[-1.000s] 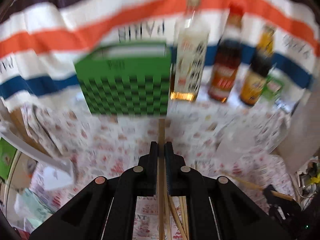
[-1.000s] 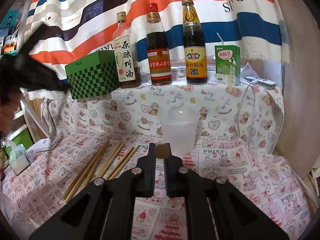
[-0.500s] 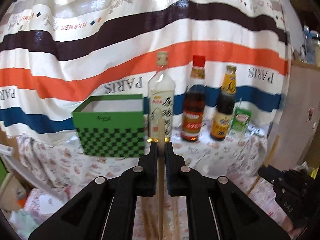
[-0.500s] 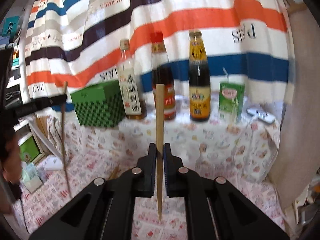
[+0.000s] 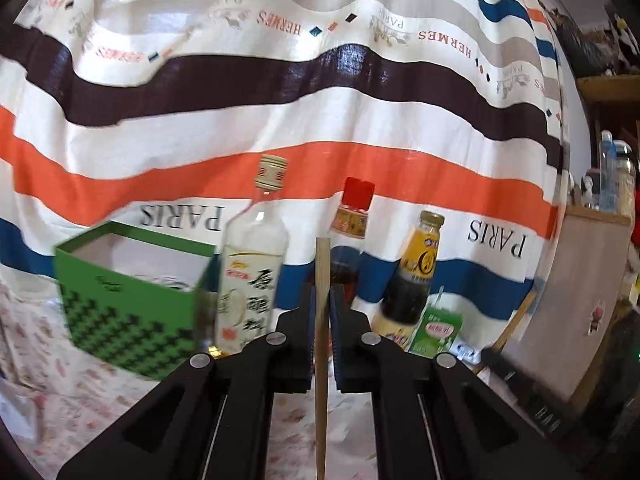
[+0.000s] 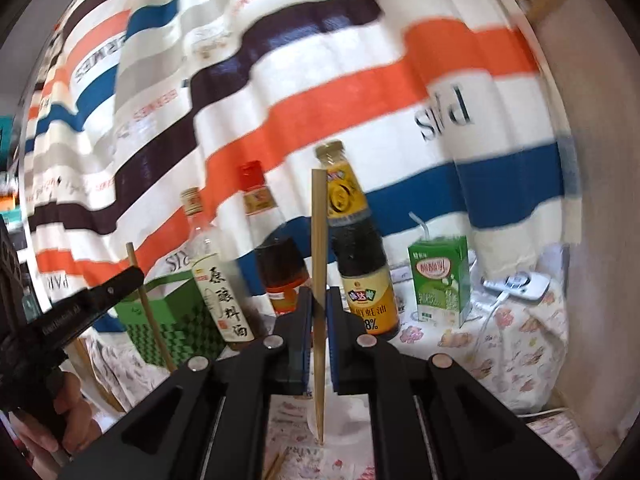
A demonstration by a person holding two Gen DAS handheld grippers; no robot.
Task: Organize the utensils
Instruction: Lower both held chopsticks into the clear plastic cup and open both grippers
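Note:
My left gripper [image 5: 320,294] is shut on a wooden chopstick [image 5: 322,264] that stands upright between its pads, in the air in front of the bottles. My right gripper [image 6: 319,300] is shut on a second upright chopstick [image 6: 319,216]. Its lower tip hangs over a clear plastic cup [image 6: 348,420] on the table. In the right wrist view the left gripper [image 6: 136,274] enters from the left, a hand [image 6: 68,412] behind it, its chopstick [image 6: 154,328] tilted. Loose chopsticks [image 6: 276,464] lie on the cloth below.
A green checkered box [image 5: 132,308], open on top, stands at the back left beside three sauce bottles [image 5: 252,280]. A green drink carton [image 6: 440,276] and a white power strip [image 6: 516,284] sit to the right. A striped curtain hangs behind.
Both grippers have risen from the table with their chopsticks and tilted up towards level. The right chopstick now stands well above the fingers. The left view has swung right.

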